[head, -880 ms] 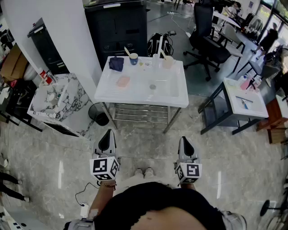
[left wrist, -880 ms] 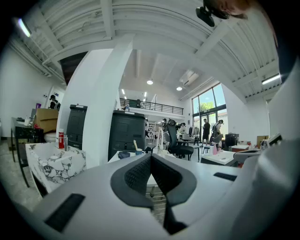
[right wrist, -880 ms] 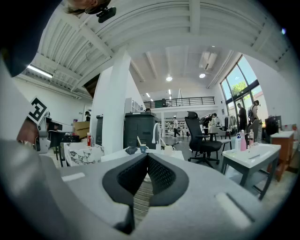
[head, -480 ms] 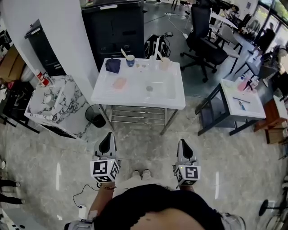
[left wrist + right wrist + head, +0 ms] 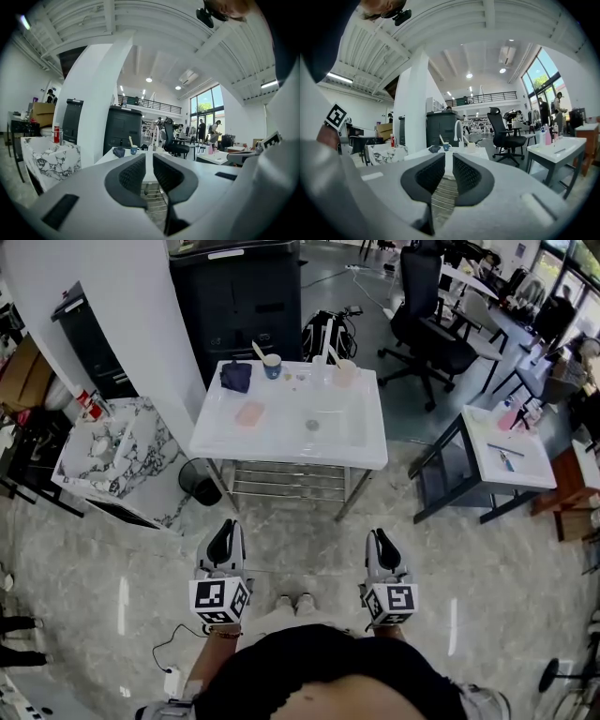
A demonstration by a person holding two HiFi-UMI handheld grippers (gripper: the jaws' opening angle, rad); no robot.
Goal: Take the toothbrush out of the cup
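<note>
Left gripper (image 5: 225,531) and right gripper (image 5: 380,537), pressed together, hang over floor (image 5: 302,519) well short of the sink (image 5: 281,454) edge.

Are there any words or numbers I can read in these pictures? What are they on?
No words or numbers can be read anywhere.
Black-and-white square markers on the cubes of the left gripper and right gripper: patterns, not letters.
White strip on the tall black cabinet: too small to read.
Label on the small red container: too blurred to read.
</note>
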